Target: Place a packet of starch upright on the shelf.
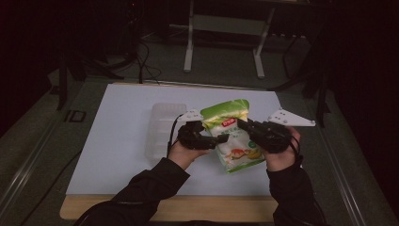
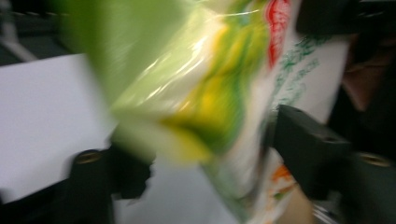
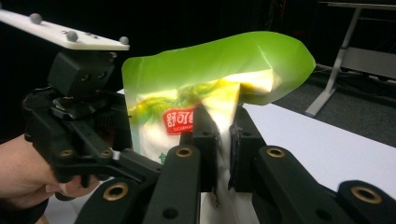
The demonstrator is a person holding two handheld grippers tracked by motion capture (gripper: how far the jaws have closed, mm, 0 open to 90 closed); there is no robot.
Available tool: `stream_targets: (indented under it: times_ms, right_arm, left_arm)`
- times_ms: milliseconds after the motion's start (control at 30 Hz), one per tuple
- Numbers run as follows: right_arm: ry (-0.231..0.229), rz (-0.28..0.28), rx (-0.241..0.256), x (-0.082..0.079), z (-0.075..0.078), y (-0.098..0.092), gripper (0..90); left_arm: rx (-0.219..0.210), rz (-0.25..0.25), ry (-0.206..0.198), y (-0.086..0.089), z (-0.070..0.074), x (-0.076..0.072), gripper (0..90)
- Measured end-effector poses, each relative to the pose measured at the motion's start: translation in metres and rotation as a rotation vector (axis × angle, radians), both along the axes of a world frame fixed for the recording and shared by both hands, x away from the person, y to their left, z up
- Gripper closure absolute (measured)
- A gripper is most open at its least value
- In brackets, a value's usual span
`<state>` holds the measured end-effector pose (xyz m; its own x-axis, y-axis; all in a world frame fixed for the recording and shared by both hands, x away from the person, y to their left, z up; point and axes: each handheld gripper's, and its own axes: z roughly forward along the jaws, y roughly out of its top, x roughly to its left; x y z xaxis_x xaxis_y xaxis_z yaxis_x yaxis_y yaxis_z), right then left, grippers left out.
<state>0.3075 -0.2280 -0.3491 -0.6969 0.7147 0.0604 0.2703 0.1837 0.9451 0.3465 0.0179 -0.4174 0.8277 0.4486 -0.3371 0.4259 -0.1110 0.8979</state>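
A green and white snack pouch [image 1: 233, 136] with a red label is held upright above the white table top [image 1: 117, 155]. My right gripper [image 1: 244, 126] is shut on the pouch's right edge; the right gripper view has both black jaws pinching the film [image 3: 223, 140] below the folded green top [image 3: 219, 56]. My left gripper [image 1: 217, 137] is at the pouch's left side. Its jaws stand wide apart with the blurred pouch [image 2: 210, 93] hanging between them [image 2: 208, 163], close to the right-hand jaw. The left gripper's black housing [image 3: 70, 126] sits left of the pouch.
A clear plastic tray [image 1: 162, 129] lies on the table just left of my left hand. The table's wooden front edge [image 1: 188, 207] is near my sleeves. A white metal stand [image 1: 226, 28] and cables are on the dark floor behind.
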Motion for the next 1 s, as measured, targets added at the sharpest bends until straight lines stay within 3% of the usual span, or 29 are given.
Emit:
stream_targets:
  times_ms: [133,233,333,400,433,533,800,1000]
  right_arm:
    - [-0.003,0.014,-0.004,-0.001,-0.001,0.003,83.7]
    - [-0.006,0.014,-0.003,-0.002,-0.001,0.003,83.7]
    - [0.001,0.014,0.01,-0.001,-0.001,0.001,83.7]
    - [0.0,0.014,0.011,-0.001,-0.002,0.0,83.7]
    - [0.002,0.017,0.01,-0.001,-0.003,-0.001,83.7]
    - [0.011,0.025,0.021,0.0,-0.005,-0.003,83.7]
    - [-0.005,0.036,0.039,0.0,-0.006,-0.004,82.5]
    - [-0.026,0.042,0.048,0.0,-0.002,-0.009,70.2]
  left_arm:
    - [0.008,-0.023,0.025,-0.003,0.002,0.001,51.5]
    - [0.026,-0.038,-0.014,-0.004,0.006,-0.001,66.3]
    - [0.048,-0.044,-0.059,-0.005,0.009,-0.004,74.5]
    - [0.048,-0.044,-0.059,-0.005,0.009,-0.004,75.6]
    - [0.085,-0.061,-0.088,-0.004,0.012,-0.005,77.2]
    - [0.114,-0.066,-0.111,-0.002,0.015,-0.004,78.0]
    - [0.144,-0.079,-0.147,0.001,0.025,-0.003,80.0]
    - [0.173,-0.079,-0.175,0.007,0.036,-0.001,80.3]
